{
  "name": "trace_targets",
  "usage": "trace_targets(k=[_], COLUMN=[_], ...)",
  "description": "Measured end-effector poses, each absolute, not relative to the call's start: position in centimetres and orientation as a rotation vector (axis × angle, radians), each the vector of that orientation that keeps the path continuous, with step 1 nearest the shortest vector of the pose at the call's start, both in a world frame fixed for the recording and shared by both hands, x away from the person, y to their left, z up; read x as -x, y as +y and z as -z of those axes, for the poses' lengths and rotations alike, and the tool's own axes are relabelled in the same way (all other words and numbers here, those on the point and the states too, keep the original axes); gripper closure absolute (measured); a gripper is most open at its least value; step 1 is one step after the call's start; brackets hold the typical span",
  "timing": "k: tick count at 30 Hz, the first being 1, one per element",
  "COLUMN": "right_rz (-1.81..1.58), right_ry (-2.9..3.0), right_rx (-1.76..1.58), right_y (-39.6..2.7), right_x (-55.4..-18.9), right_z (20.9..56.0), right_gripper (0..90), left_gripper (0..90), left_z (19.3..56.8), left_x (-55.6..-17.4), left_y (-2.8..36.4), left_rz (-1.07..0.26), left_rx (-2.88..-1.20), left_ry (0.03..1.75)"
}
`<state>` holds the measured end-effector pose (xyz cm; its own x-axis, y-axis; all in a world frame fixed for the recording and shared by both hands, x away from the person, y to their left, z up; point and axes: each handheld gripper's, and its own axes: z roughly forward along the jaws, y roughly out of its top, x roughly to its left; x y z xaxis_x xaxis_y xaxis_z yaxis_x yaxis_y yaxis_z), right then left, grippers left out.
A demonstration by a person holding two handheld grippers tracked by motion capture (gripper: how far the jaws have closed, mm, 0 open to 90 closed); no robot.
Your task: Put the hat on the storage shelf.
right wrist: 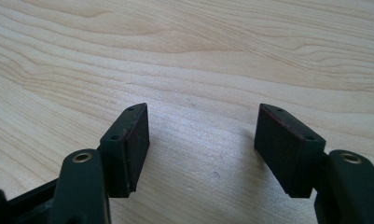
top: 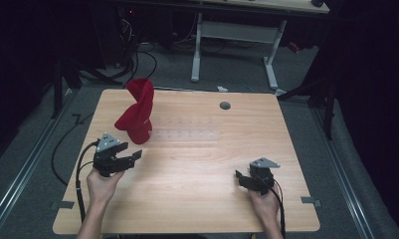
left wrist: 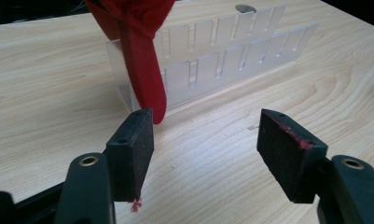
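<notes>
From the left of the table, the red cloth (top: 136, 113) stands draped over the left end of a clear slotted rack (top: 187, 134), rising in a twisted peak and hanging down the rack's near face. It looks soft, light and limp, so I judge it will sag and stretch rather than lift as one piece, and it may snag on the rack's thin upright fins. The rack itself seems light enough to tip or slide if the cloth is tugged sideways. The hanging tail (left wrist: 145, 70) looks like the best place to pinch, since it dangles free of the plastic.

The left gripper (top: 131, 157) sits just in front of that tail, its jaws standing wide with nothing between them. In the left gripper view the tail's tip hangs just above and beyond one pad (left wrist: 131, 149), close to it but outside the gap, and bits of red fluff cling to both pads.

Further right, well apart from the cloth, the right gripper (top: 242, 177) rests low over bare wooden table (top: 197, 174), jaws likewise wide and empty.
</notes>
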<state>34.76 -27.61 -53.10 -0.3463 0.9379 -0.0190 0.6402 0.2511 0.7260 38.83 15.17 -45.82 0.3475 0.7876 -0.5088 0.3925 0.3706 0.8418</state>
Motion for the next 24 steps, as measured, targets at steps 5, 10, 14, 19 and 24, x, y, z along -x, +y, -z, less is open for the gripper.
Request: trace_targets(k=[5,10,14,19,24], right_rz=[-0.877,-0.877,-0.877,-0.877,-0.877], right_ry=[2.075,2.075,2.075,2.075,2.075], right_rx=[-1.438,-1.436,-1.435,-1.436,-1.436], right_y=[-27.6,-27.6,-27.6,-27.6,-27.6], right_x=[-34.7,-34.7,-34.7,-34.7,-34.7], right_z=[53.1,53.1,53.1,53.1,53.1], right_gripper=[35.8,35.8,35.8,35.8,35.8], left_gripper=[36.6,35.8,35.1,34.9,34.2], left_z=[45.8,46.0,46.1,46.3,46.6], left_x=[-38.4,-37.9,-37.5,-37.0,-36.6], left_y=[14.8,14.6,14.3,13.9,13.4], left_rz=[-0.358,-0.339,-0.327,-0.318,-0.300], left_rx=[-1.237,-1.241,-1.263,-1.267,-1.267], left_ry=[1.248,1.251,1.248,1.244,1.238])
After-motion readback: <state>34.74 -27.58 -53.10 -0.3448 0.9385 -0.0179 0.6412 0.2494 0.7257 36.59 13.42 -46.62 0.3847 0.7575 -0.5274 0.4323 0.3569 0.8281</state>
